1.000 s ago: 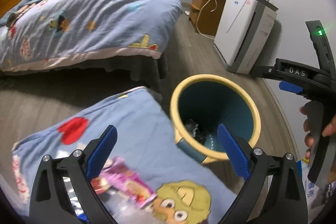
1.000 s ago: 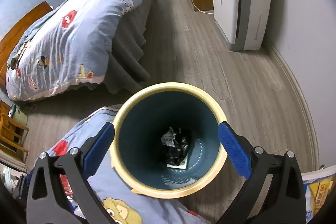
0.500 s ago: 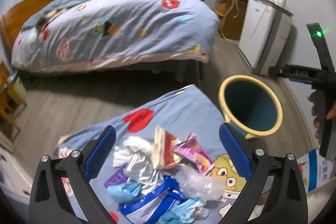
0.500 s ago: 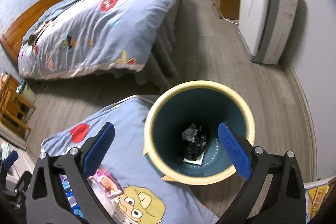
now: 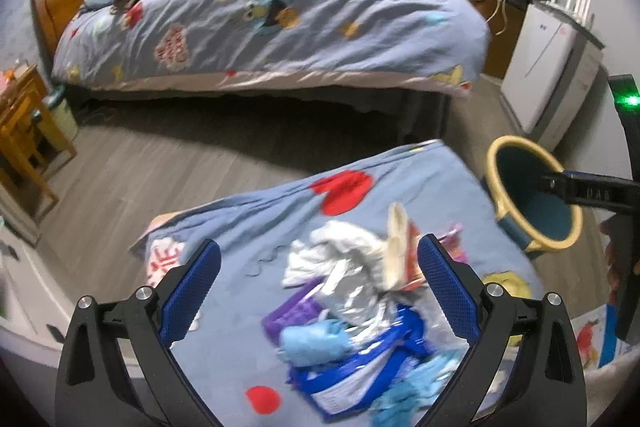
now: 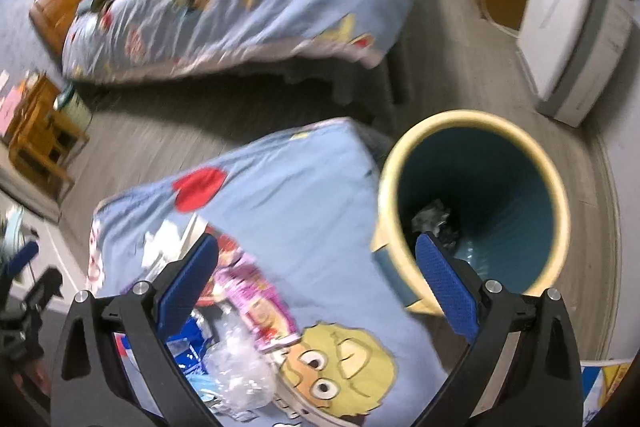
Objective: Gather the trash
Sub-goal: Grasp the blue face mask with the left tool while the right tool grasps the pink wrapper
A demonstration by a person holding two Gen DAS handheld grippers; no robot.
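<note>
The left gripper (image 5: 318,289) hangs wide open and empty over the trash pile (image 5: 360,319) at the near edge of the quilt (image 5: 248,223). The right gripper (image 6: 318,283), also spread and empty, hangs between pile and bin (image 6: 476,203), which stands just off the quilt's right edge. The step looks like picking a piece; next, the left must drop and close on one wrapper.

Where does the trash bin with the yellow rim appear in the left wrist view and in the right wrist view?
Left wrist view: the trash bin is at the right edge, beside the pile of trash, partly behind the right hand-held gripper.
Right wrist view: the trash bin is right of centre, seen from above, with dark trash inside.
Shared landmark: the red heart on the blue cloth.
</note>
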